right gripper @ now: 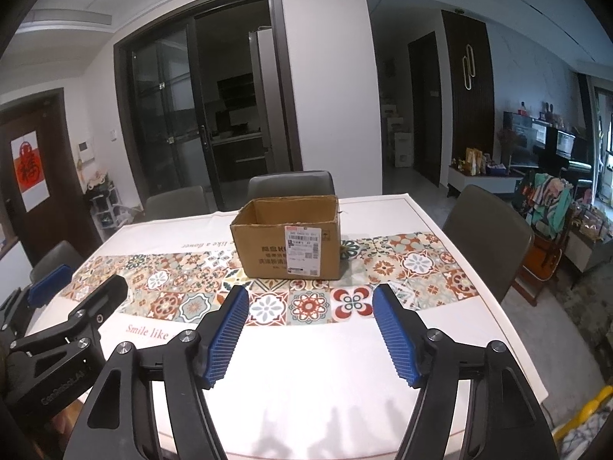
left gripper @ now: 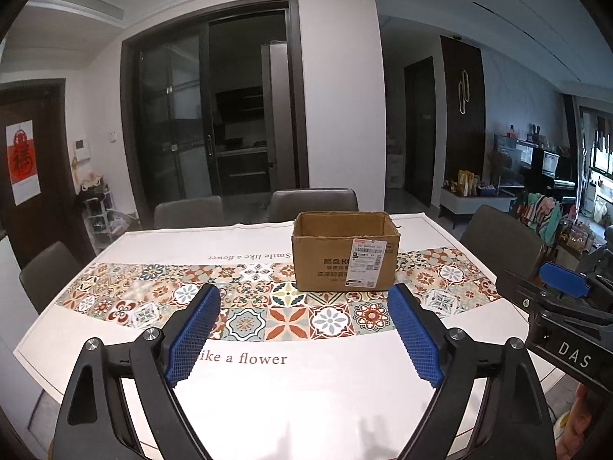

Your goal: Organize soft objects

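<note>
An open brown cardboard box [left gripper: 345, 253] with a white shipping label stands on the tiled-pattern tablecloth [left gripper: 245, 299]; it also shows in the right wrist view [right gripper: 287, 241]. My left gripper [left gripper: 304, 295] is open and empty, held above the near part of the table, short of the box. My right gripper [right gripper: 310, 295] is open and empty, also short of the box. The right gripper's blue pad shows at the right edge of the left wrist view [left gripper: 563, 280]. The left gripper shows at the left edge of the right wrist view [right gripper: 53, 280]. No soft object shows in either view.
Grey chairs stand around the table: two at the far side [left gripper: 312, 203], one at the left [left gripper: 49, 272], one at the right [right gripper: 486, 230]. Behind are dark glass sliding doors [left gripper: 214, 115] and a cluttered living area at the right [right gripper: 555, 176].
</note>
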